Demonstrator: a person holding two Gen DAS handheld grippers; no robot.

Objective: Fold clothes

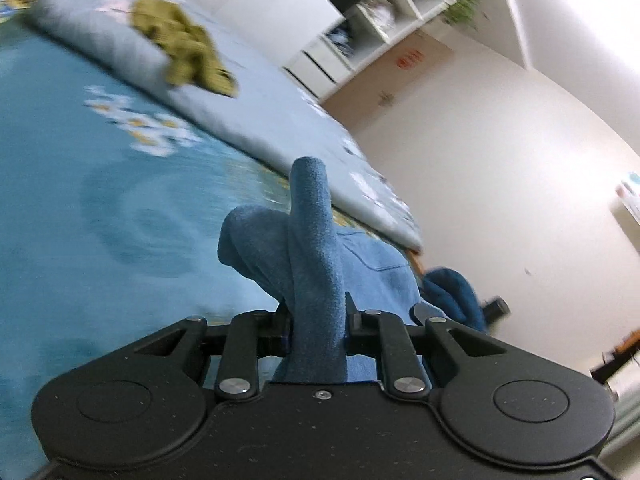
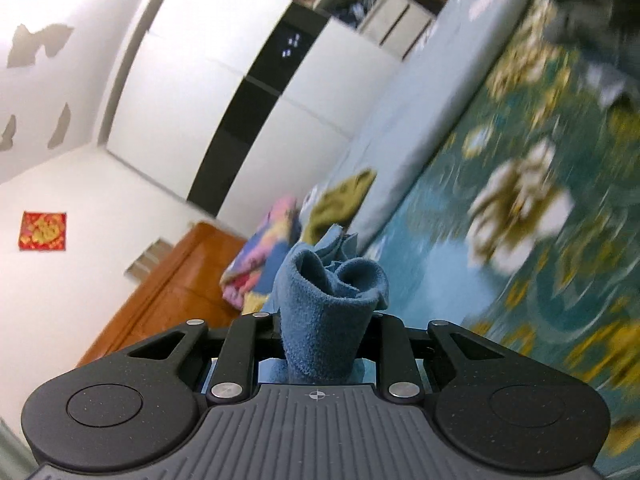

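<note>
A blue fleece garment is pinched in my left gripper, which is shut on it; folds of the cloth stick up past the jaws and hide the fingertips. More of the garment hangs to the right. In the right wrist view my right gripper is shut on another bunched part of the same blue garment, which rises in a rolled tuft above the jaws. Both grippers are held above a teal flowered bedspread, and both views are tilted and blurred.
A pale blue folded quilt lies along the bed with an olive garment on it, also in the right wrist view. A colourful folded cloth, a wooden headboard, white wardrobes and shelves stand beyond.
</note>
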